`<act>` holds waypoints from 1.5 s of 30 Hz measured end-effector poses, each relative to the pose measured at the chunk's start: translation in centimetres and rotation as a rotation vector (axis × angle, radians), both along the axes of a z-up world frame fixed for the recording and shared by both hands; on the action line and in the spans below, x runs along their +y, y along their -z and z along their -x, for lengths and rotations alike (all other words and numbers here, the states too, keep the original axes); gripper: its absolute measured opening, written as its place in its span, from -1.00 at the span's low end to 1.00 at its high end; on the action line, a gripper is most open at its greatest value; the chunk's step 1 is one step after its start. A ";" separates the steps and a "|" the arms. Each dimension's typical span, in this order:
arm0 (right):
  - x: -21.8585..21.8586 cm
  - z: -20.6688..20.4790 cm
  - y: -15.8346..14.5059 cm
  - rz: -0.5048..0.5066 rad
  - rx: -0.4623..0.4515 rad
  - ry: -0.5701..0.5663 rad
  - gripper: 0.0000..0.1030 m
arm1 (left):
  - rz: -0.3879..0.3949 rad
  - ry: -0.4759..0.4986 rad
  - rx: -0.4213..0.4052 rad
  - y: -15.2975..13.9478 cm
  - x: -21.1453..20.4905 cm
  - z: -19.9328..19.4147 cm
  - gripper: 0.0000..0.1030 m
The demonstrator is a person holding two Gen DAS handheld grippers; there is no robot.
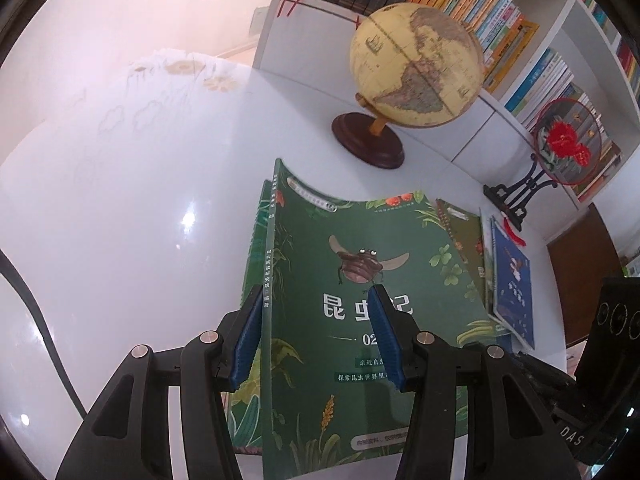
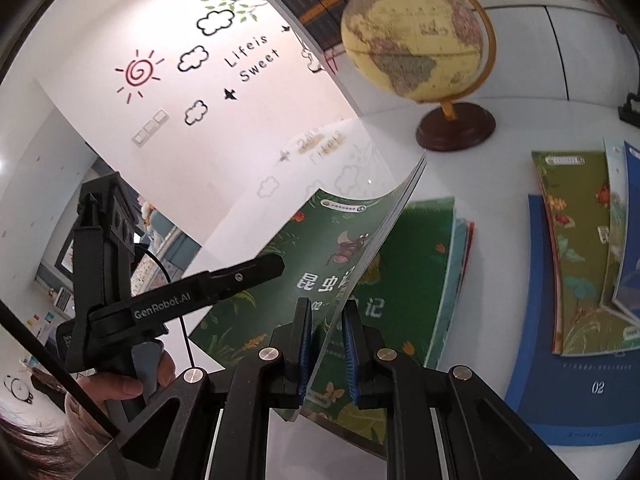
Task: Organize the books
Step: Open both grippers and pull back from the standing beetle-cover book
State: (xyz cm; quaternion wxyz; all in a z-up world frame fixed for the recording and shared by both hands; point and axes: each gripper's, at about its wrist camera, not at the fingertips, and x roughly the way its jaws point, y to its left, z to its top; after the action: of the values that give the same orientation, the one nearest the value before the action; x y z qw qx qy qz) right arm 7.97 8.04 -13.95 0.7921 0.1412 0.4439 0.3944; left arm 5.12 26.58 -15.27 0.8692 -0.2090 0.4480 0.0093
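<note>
A: What kind of place is this?
B: A child's study room at home, I think. A white bookshelf (image 1: 500,20) full of books, a globe (image 1: 416,66) on the desk (image 1: 140,220), and cartoon stickers (image 2: 192,60) on the wall.

A glossy white table (image 1: 120,220) carries a globe (image 1: 416,64) on its dark round base at twelve o'clock, a red embroidered fan on a black stand (image 1: 568,140) at two, and green and blue books (image 2: 576,256) lying flat at three.

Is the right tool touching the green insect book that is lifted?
Touching. In the right wrist view, the right tool has both pads closed on the green insect book edge.
</note>
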 end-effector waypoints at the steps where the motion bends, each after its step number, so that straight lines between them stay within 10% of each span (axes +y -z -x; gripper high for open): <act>1: 0.0 0.0 0.3 0.008 0.010 0.002 -0.70 | 0.002 0.000 0.007 0.3 0.0 -0.2 -0.07; 26: 0.1 -1.5 4.7 0.139 0.221 0.063 -0.60 | -0.106 0.025 0.185 4.3 -0.6 -1.3 0.22; 31: 0.2 -1.3 4.1 0.101 0.212 0.028 0.06 | -0.160 0.049 0.188 4.2 -0.8 -1.2 0.23; 36: -0.8 -1.1 3.9 0.161 0.194 0.045 0.06 | -0.246 0.012 0.199 3.4 0.3 -1.4 0.23; 45: -6.8 -1.9 3.1 0.088 0.178 0.190 0.06 | -0.164 0.014 0.125 1.0 -1.3 -3.2 0.23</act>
State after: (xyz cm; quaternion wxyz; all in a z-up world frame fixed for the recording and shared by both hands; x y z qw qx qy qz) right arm 9.91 1.22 -17.09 0.7887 0.1822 0.5140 0.2838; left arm 8.36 25.33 -16.32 0.8539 -0.1330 0.5004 0.0526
